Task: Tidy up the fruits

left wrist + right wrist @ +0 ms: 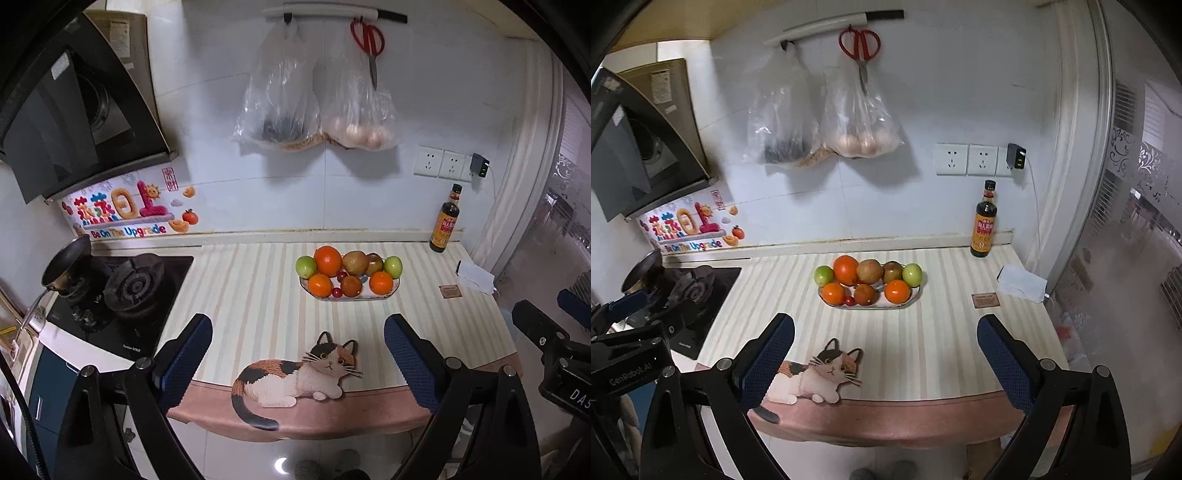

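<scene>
A white oval plate (394, 288) (916, 294) stands on the striped counter mat, toward the back. On it lie oranges (327, 260) (846, 269), green apples (306, 266) (912, 274), brown fruits (355, 262) (869, 271) and small red cherry tomatoes (336, 292) (849, 301). My left gripper (298, 354) is open and empty, over the counter's front edge, well short of the plate. My right gripper (885, 354) is open and empty, also at the front edge. Each gripper shows at the other view's side edge.
A gas stove (125, 291) with a small pan (66, 263) is at the left. A sauce bottle (446, 221) (984, 221), a white pack (1021, 283) and a brown coaster (986, 299) are at the right. Bags (317, 110) and scissors (368, 44) hang on the wall. A cat picture (295, 373) marks the mat's front.
</scene>
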A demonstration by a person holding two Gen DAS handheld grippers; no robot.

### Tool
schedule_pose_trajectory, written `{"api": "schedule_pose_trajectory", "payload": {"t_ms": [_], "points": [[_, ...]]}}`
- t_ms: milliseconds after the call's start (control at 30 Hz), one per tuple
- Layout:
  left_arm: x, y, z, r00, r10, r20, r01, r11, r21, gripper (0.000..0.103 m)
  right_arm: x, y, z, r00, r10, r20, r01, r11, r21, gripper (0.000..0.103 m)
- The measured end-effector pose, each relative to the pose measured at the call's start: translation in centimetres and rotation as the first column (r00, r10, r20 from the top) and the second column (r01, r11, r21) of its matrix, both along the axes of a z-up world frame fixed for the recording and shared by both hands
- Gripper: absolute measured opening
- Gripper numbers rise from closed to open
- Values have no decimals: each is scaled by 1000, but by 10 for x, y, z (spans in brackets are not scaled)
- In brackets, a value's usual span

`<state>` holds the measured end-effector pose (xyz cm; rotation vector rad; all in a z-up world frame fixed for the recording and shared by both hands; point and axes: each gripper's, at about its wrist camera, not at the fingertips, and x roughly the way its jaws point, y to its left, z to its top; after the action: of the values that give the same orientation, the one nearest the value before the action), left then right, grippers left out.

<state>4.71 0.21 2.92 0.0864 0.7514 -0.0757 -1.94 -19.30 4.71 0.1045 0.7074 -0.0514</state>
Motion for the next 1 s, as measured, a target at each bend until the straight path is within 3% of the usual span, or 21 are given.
{"api": "schedule_pose_trajectory", "payload": {"t_ms": [400, 500, 1000], "points": [[-11, 2, -7, 999, 42, -22, -42, 999, -18, 95, -6, -2, -2, 999, 45, -13, -45, 998, 36, 101], [2, -2, -14, 998, 36, -50, -37, 999, -19, 102, 9, -6, -13, 998, 54, -38, -52, 997, 58, 101], [95, -33, -48, 994, 52, -99, -47, 998, 52, 102, 126, -32, -56, 992, 33, -122, -29, 999, 37, 101]]}}
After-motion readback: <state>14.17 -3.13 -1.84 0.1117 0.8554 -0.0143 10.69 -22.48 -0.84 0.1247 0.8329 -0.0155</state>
